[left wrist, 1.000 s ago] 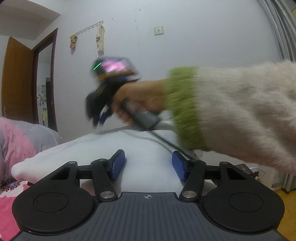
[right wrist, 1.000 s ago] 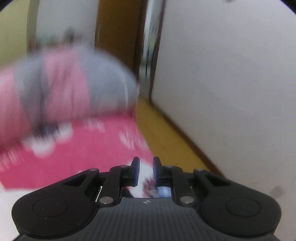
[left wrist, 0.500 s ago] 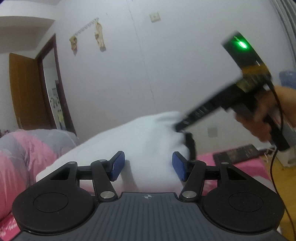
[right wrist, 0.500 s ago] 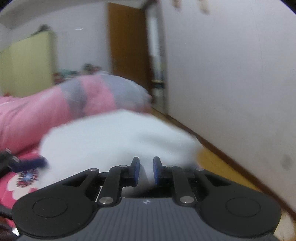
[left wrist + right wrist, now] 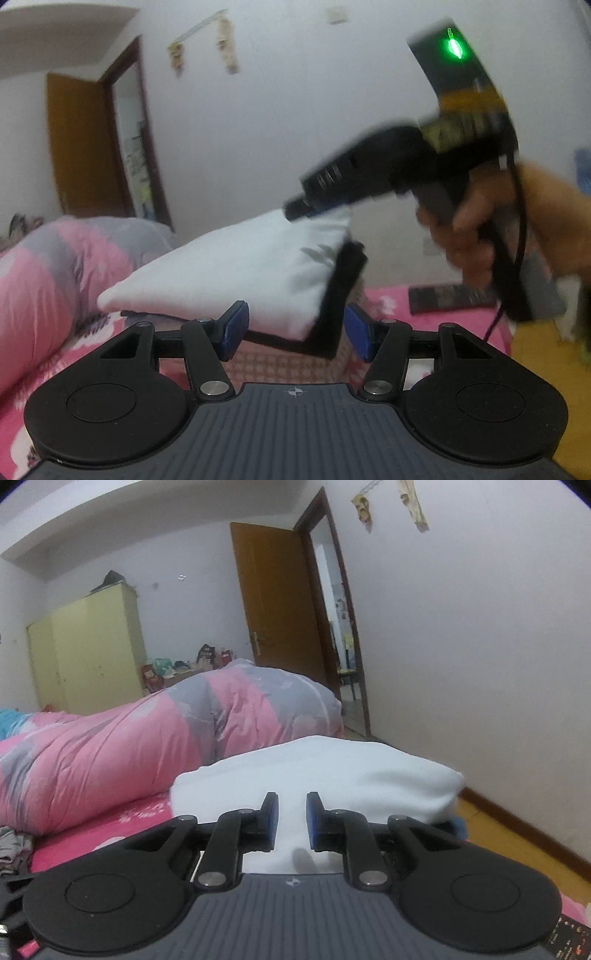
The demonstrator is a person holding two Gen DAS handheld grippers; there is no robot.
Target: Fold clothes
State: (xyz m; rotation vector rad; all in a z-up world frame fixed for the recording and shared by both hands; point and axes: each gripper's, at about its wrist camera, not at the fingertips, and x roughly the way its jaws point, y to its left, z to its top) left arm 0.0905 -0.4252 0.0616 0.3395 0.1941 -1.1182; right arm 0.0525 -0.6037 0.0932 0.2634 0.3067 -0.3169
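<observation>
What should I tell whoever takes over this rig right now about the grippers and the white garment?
Left gripper: open, holding nothing; the garment's black-trimmed lower edge hangs just in front of it.
Right gripper: shut on the white garment, holding one corner up above the pink bed sheet.
Done: garment is gripped and raised at one end.
Left: probably take a second corner with the left gripper, then fold and lay it flat; no finished fold shows yet.

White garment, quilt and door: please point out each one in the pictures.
white garment [image 5: 314,771], right wrist view, on its top fold.
quilt [image 5: 110,734], right wrist view, on a pink panel.
door [image 5: 277,590], right wrist view, on its wooden face.
</observation>
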